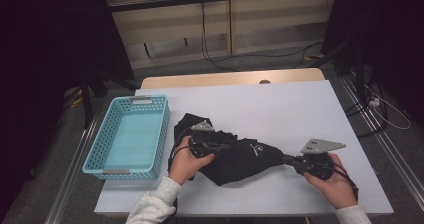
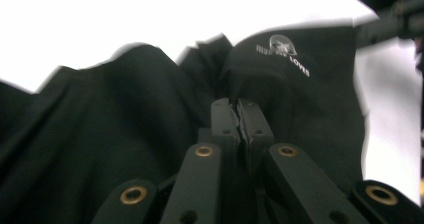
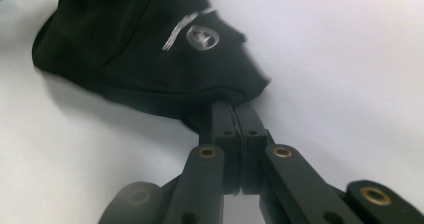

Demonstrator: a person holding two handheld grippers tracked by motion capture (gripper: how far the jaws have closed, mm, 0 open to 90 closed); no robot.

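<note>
A black cloth [image 1: 235, 156] with a small white logo is lying on the white table [image 1: 280, 109], stretching between the two tongs. The right gripper [image 3: 235, 109] is squeezing tight on the cloth's pointed end. The left gripper [image 2: 235, 104] is pinching a fold at the other end, jaws all the way together. A blue basket [image 1: 127, 136] is sitting just beside the left gripper

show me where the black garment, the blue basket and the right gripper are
black garment [image 1: 240, 159], high view, middle of the cloth.
blue basket [image 1: 97, 149], high view, left wall.
right gripper [image 3: 235, 109], right gripper view, between its fingertips.
</note>
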